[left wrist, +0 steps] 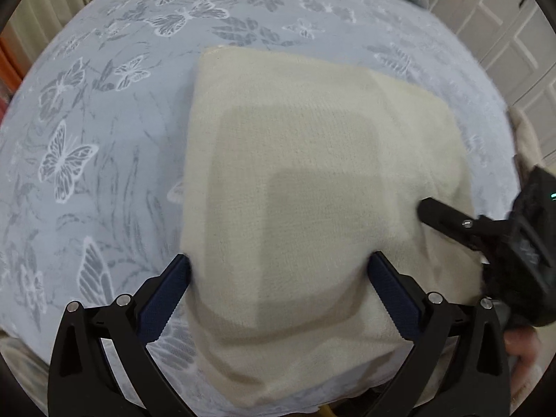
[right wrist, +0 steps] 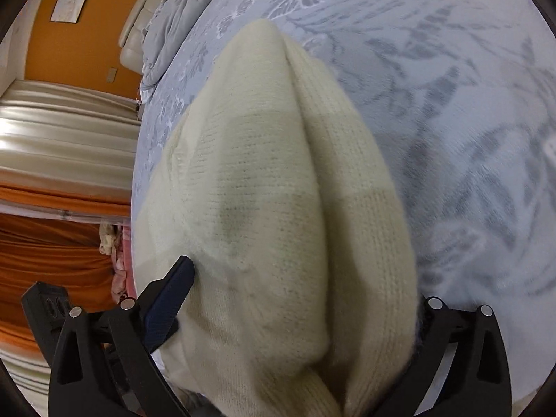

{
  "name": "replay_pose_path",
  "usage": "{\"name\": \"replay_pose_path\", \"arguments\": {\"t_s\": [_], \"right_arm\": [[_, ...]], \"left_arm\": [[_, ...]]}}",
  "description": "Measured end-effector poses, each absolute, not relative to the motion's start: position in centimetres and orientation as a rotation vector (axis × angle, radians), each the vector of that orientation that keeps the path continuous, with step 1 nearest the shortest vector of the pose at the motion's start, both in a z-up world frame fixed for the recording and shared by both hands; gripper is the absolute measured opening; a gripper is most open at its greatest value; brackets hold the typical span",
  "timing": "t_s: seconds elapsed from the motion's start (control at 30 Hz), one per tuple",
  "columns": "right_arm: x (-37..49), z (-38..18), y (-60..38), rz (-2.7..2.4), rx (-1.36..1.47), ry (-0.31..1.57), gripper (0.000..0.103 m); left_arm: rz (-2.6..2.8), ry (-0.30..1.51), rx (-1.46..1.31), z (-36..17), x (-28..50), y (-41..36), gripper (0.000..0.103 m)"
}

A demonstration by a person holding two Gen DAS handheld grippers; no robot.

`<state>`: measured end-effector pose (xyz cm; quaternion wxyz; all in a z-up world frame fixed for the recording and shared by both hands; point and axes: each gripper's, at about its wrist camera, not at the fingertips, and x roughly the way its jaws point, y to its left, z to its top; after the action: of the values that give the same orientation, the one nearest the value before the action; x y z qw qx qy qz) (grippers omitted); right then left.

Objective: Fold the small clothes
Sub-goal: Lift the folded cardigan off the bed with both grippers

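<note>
- Two grippers, both mine, both over one cream knit garment (left wrist: pixel 312 180); every place below is given relative to that garment.
- Left gripper (left wrist: pixel 281 278): jaws spread wide, blue pads standing either side of the garment's near end. The knit lies between them, and I cannot tell whether the pads press it; I read it as released.
- Right gripper (right wrist: pixel 299 299): jaws at full spread, the garment's near fold bulging between them. Only the left pad shows, and it stands beside the knit; the other finger is hidden behind the wool. I judge it released.
- In the left view, the right gripper's fingertip rests at the garment's right edge, a person's hand (left wrist: pixel 521 344) behind it.
- Cream knit garment: folded into a thick rectangle, lying on the butterfly-print bedspread (left wrist: pixel 87 139), one soft ridge running along its length in the right view.
- Step in hand, as I judge it: setting down a finished fold. To do it well I would lift both grippers straight off, so that no pad snags the loose knit and drags the top layer open.
- Beyond the garment: rumpled grey bedding (right wrist: pixel 180 10) at the bed's far end.
</note>
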<state>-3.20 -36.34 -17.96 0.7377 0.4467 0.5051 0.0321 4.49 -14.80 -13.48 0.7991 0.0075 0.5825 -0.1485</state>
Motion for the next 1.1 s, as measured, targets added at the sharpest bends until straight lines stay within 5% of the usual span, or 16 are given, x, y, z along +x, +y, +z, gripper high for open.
{"name": "replay_pose_path", "arguments": {"t_s": [0.4,0.47,0.53,0.63,0.87,0.93,1.1], "right_arm": [[-2.8,-18.5,-36.5,0.1,1.034,1.074,0.098],[-2.8,-18.4,-36.6,0.123,1.047,1.059,0.083],[-3.2,-18.6,-36.9,0.119,1.073,1.051,0.055],[-4.6,-17.3,-37.3,0.159,1.106,0.992,0.043],[-7.4,-16.9,-36.8,0.168,1.183,0.979,0.044],[-7.3,-17.2,-36.6,0.15,1.186,0.998,0.048],[-6.8,-19.0,-37.1,0.127,1.257,1.026,0.062]], "left_arm": [[-0.363,1.301,-0.15,-16.2,7.1,-14.4,0.098],[-0.383,1.324,-0.163,-16.2,7.3,-14.1,0.098],[-0.395,1.342,-0.158,-15.8,7.2,-14.1,0.094],[-0.402,1.34,-0.138,-14.2,6.5,-14.0,0.081],[-0.417,1.367,-0.172,-12.3,4.8,-11.9,0.082],[-0.38,1.383,-0.19,-12.7,5.1,-11.5,0.094],[-0.329,1.437,-0.402,-15.3,6.2,-9.2,0.098]]}}
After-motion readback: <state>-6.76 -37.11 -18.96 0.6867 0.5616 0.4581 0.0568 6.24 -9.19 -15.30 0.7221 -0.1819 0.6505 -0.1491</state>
